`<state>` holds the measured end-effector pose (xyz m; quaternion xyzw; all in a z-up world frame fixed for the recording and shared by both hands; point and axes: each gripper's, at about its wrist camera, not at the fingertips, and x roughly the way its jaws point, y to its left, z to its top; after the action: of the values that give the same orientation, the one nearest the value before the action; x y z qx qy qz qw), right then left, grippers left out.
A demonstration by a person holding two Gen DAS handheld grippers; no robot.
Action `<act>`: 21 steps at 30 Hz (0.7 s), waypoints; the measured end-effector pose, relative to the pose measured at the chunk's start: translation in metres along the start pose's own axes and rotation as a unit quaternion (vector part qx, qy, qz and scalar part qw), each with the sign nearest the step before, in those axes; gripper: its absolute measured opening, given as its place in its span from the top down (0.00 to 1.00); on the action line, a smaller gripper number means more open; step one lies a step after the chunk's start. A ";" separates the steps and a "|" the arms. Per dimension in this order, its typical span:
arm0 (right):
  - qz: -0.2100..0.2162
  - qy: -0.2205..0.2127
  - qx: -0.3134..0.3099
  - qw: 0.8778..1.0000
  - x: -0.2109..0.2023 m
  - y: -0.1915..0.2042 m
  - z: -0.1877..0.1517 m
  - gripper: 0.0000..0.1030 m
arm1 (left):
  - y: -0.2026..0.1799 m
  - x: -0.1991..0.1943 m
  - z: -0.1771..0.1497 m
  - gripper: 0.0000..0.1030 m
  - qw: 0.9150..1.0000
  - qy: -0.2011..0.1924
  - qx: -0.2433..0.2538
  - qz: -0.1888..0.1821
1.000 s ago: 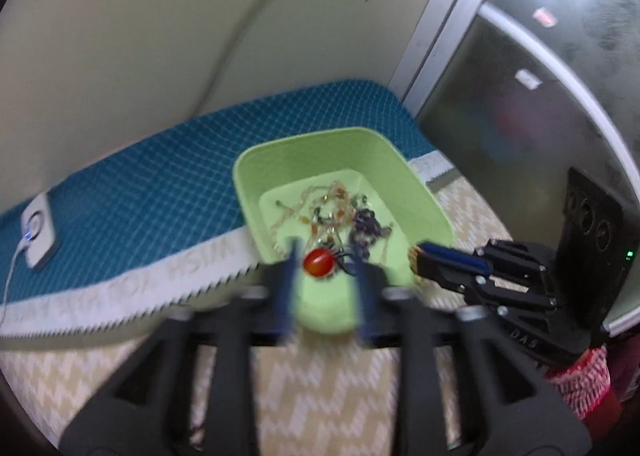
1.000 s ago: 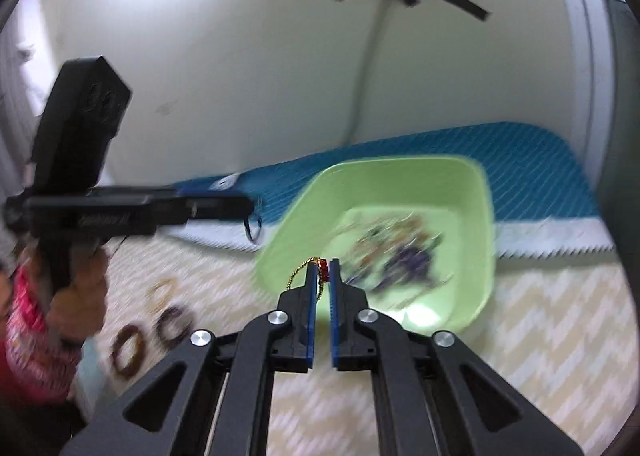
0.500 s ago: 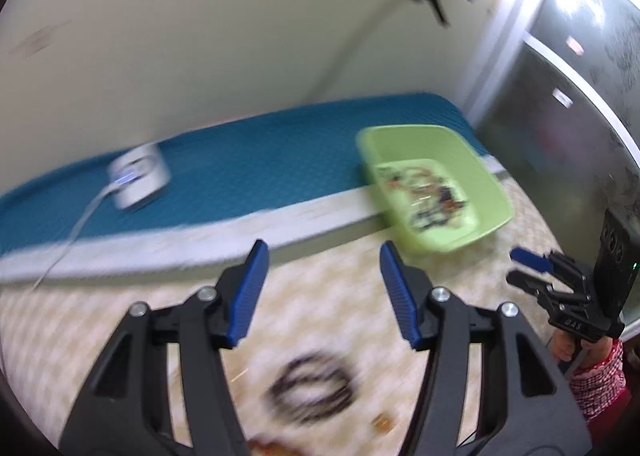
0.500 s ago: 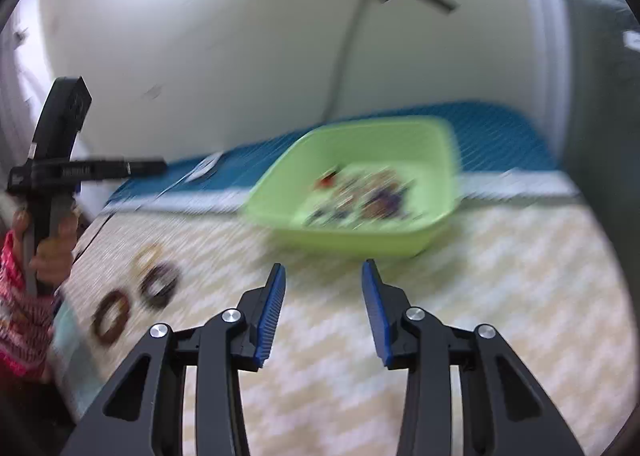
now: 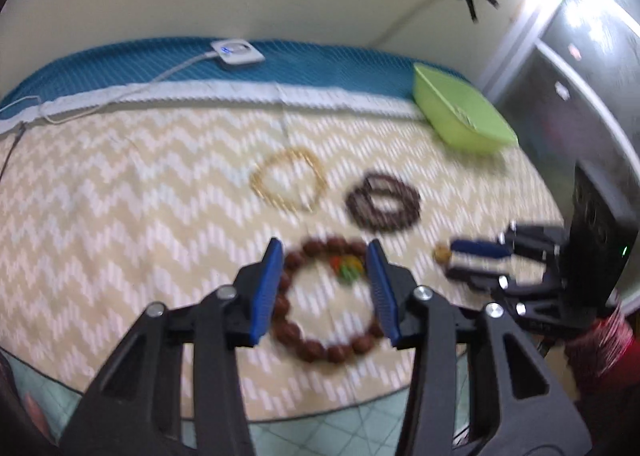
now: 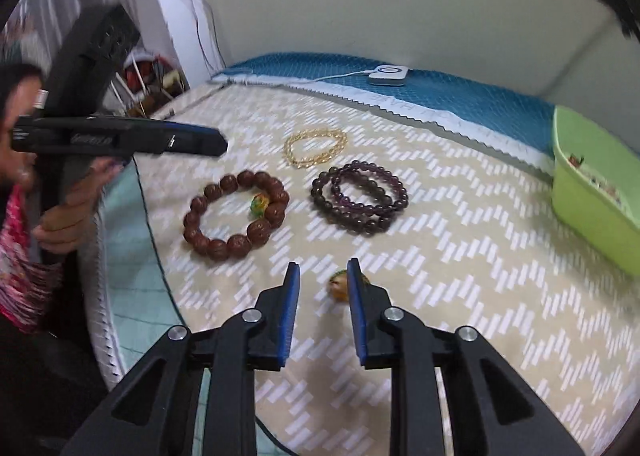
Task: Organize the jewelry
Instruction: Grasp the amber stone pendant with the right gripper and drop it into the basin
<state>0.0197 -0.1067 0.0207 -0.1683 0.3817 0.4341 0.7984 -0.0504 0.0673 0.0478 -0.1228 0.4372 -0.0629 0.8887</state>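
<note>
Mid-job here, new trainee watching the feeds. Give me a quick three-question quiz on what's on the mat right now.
1. True or false: the left gripper is shut on the brown bead bracelet.
2. Which piece lies nearest the green tub? A) gold chain bracelet B) purple bead bracelet C) brown bead bracelet
3. Fill in: the right gripper hovers with open jaws at a small loose ____.

Key: 1 false, its jaws are open above it; 2 B; 3 bead.
</note>
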 end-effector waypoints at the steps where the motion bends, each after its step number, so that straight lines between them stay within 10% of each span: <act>1: -0.007 -0.001 -0.006 1.000 0.001 0.004 -0.001 1.00 | -0.005 0.004 -0.002 0.59 1.000 0.004 0.007 0.000; 21: 0.004 0.002 0.016 1.000 0.011 -0.024 -0.009 1.00 | -0.011 0.029 -0.005 0.84 0.999 0.030 0.035 -0.004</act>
<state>0.0391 -0.1200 0.0053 -0.1549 0.3904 0.4312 0.7985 -0.0367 0.0494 0.0254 -0.0915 0.4605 -0.0850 0.8788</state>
